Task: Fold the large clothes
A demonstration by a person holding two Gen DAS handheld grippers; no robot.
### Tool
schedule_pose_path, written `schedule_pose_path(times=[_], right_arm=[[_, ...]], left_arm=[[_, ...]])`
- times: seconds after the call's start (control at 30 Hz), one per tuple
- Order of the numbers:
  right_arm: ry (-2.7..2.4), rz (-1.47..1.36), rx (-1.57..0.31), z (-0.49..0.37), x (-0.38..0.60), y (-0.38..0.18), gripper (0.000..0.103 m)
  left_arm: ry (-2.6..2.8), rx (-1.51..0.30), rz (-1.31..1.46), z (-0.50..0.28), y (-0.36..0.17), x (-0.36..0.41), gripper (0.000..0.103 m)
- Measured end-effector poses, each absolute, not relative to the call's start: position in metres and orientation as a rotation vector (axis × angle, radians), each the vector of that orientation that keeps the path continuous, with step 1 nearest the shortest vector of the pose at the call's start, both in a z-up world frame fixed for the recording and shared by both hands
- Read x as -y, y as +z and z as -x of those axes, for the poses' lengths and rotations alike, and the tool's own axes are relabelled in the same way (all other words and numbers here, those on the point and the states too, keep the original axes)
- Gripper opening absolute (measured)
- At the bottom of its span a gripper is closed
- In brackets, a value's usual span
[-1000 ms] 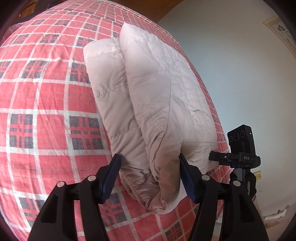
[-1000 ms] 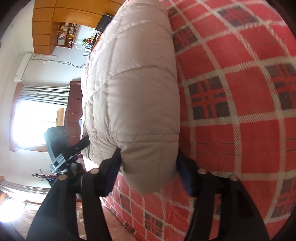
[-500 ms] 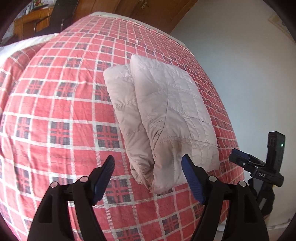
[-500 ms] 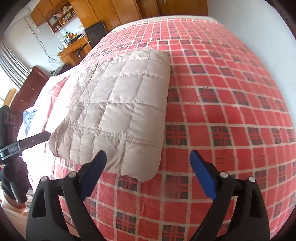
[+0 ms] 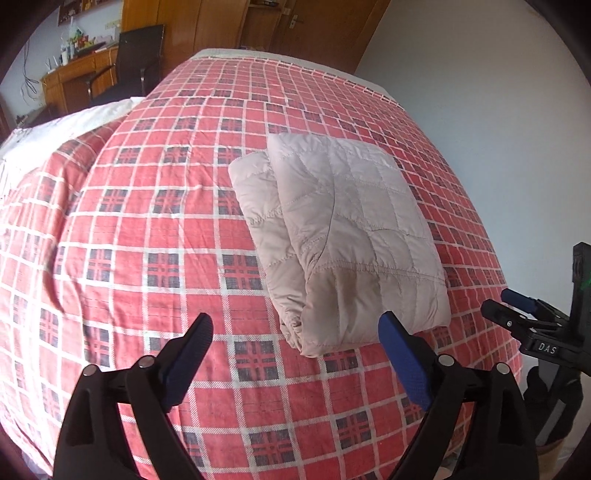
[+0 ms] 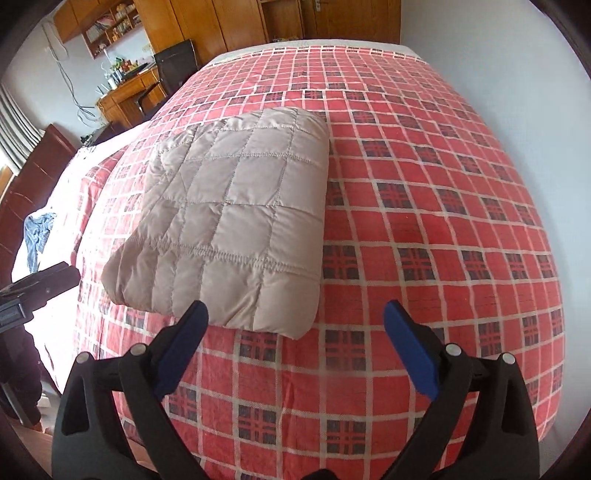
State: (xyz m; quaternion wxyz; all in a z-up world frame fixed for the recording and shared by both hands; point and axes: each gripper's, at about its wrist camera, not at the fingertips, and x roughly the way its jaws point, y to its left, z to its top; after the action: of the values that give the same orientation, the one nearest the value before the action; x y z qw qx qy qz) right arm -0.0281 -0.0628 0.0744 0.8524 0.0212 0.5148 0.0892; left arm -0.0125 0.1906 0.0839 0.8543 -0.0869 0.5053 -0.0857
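A beige quilted jacket (image 5: 343,236) lies folded into a thick rectangular bundle on the red plaid bed (image 5: 155,229). My left gripper (image 5: 295,325) hovers open above the bed's near edge, short of the bundle's front corner, holding nothing. In the right wrist view the same folded jacket (image 6: 236,218) rests left of centre on the bed (image 6: 424,221). My right gripper (image 6: 295,314) is open and empty, just in front of the jacket's near edge. The right gripper also shows at the far right of the left wrist view (image 5: 532,317).
A white sheet (image 5: 66,125) covers the bed's left side, with a blue cloth (image 6: 37,236) on it. A wooden desk (image 5: 81,77), a black chair (image 5: 136,62) and wardrobes (image 6: 229,22) stand beyond the bed. A pale wall (image 5: 480,110) runs along the right.
Both grippers let go of the folded jacket, opened wide and pulled back and up. The jacket now lies flat on the bed by itself.
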Motion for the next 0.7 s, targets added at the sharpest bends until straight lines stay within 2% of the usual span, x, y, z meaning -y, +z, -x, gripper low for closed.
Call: schedule_pose_path(times=[0.7], right_arm=[[0.12, 0.007, -1.087, 0.041, 0.047, 0.091, 0.098]], left_arm=[[0.006, -1.031, 0.024, 0.037, 0.105, -0.182, 0.094]])
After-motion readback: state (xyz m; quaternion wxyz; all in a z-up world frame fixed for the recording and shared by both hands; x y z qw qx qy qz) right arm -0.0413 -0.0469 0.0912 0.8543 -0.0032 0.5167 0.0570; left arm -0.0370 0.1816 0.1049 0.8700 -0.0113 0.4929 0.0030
